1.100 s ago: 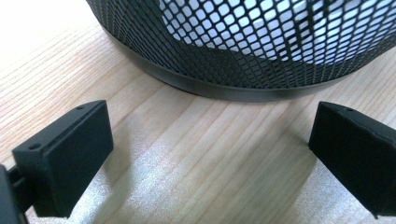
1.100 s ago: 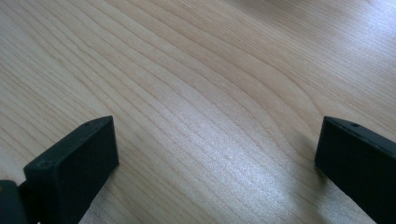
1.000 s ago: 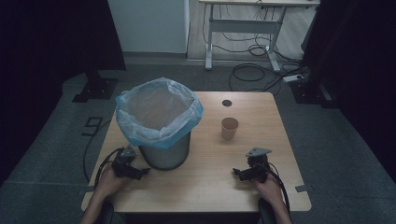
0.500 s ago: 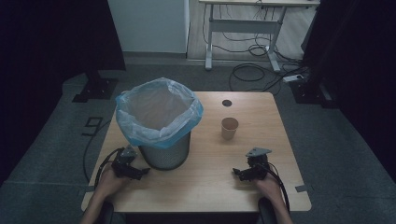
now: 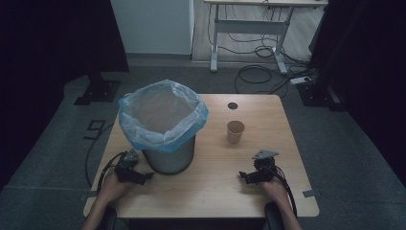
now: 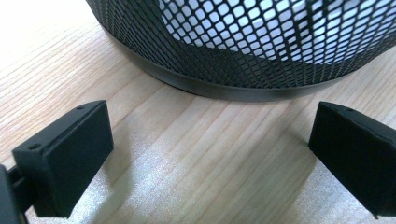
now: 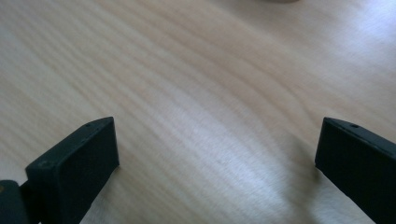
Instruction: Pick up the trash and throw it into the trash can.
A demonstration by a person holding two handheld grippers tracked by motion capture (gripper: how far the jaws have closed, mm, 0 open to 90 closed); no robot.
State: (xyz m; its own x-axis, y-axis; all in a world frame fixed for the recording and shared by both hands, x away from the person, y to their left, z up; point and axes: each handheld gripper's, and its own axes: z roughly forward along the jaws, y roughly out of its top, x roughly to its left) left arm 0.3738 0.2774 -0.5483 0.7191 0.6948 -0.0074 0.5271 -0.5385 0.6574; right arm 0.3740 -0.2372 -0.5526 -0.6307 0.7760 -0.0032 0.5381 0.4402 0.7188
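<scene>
1. Wooden table (image 5: 210, 191) carries a black mesh bin (image 5: 170, 158) lined with a blue bag (image 5: 165, 117); bin is the landmark.
2. Paper cup (image 5: 235, 131) stands upright to the right of the bin, well apart from it, looks empty as far as can be told.
3. Small dark disc (image 5: 232, 105) lies beyond the cup, right of the bin and farther back.
4. Left gripper (image 5: 143, 176) rests on the table just beside the bin's near-left base; jaws spread wide, nothing between them. Left gripper view has the mesh wall (image 6: 261, 42) close ahead, not touched.
5. Right gripper (image 5: 245, 176) rests right of the bin, nearer the person than the cup; jaws wide apart, bare wood (image 7: 210, 102) between them.
6. Judgement: likely job is cup into bin; nothing started. Cup not grasped, bin untouched.
7. Left to do: right gripper reaches forward to the cup, closes on it, carries it over the bin opening, lets go.
</scene>
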